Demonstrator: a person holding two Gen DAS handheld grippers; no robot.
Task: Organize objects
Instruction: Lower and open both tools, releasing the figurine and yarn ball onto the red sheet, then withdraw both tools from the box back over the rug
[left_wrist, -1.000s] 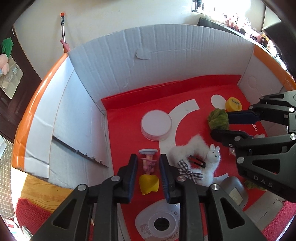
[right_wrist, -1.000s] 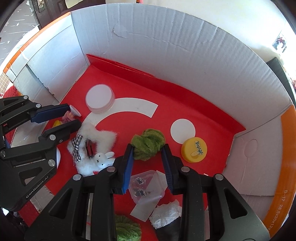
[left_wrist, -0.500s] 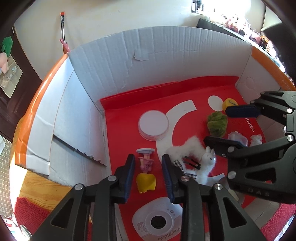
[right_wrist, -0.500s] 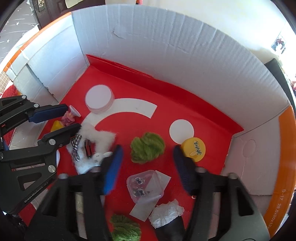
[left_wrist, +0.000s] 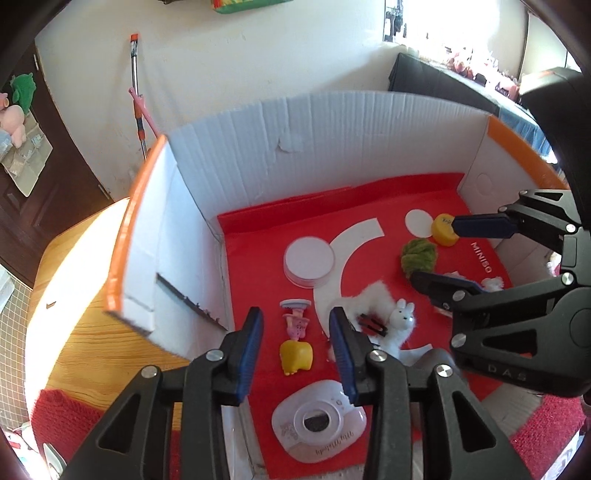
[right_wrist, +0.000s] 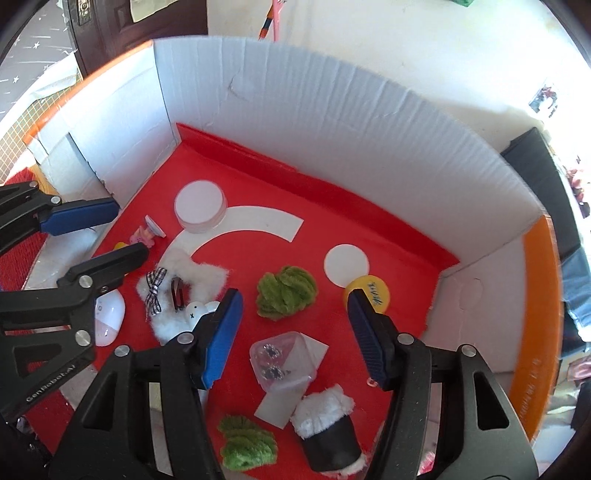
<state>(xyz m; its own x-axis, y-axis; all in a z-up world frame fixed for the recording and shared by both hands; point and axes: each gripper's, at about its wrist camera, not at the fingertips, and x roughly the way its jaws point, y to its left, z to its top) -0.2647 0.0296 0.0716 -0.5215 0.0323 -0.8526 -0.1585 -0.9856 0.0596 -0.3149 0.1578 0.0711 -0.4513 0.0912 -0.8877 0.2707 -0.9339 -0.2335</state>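
Cream wall behind, lit hard by a bright window at upper right. Dark wooden door at left, soft toys hanging on it. Mop handle leans on the wall. Wooden tabletop with red mat. Dark-draped furniture under the window.

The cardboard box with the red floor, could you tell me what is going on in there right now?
A person holds two grippers over the cardboard box, where small things lie scattered. The left gripper, jaws opening, hangs above a yellow toy and a pink figure and holds neither. The right gripper is open and empty above a green pompom and a clear plastic case.
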